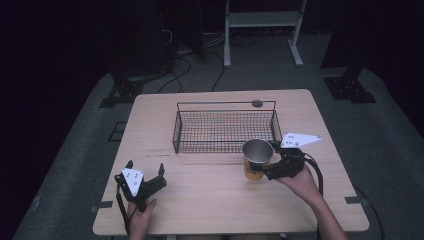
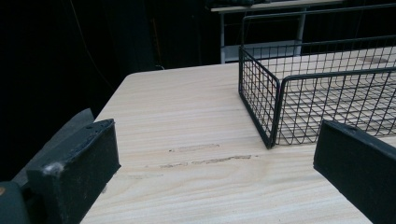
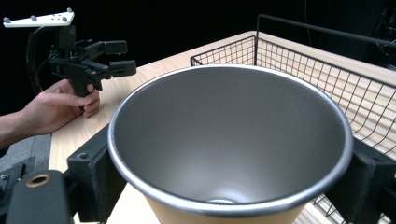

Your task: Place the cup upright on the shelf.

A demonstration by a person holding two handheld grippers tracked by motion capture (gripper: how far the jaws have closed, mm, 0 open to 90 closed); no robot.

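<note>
Two grippers are working this table, and only one is carrying anything. Nearest the person, the left gripper (image 1: 146, 176) is resting low at the table's (image 1: 210, 205) near left part, jaws spread wide and gripping nothing, seemingly waiting clear of the work. Farther forward on the right, the right gripper (image 1: 267, 167) is clamping a metal cup (image 1: 256, 159) from the side, jaws pressing on its wall just under the rim, likely so the open mouth is staying upright while it is being carried. The cup is sitting just in front of the wire basket's (image 1: 176, 131) near right corner, apparently heading into it.

The right gripper view is showing the cup's bare steel inside (image 3: 229, 140); the high view is giving its yellow outside. The left gripper view is showing scuff marks (image 2: 205, 161) on the wood beside the basket corner (image 2: 273, 112).
</note>
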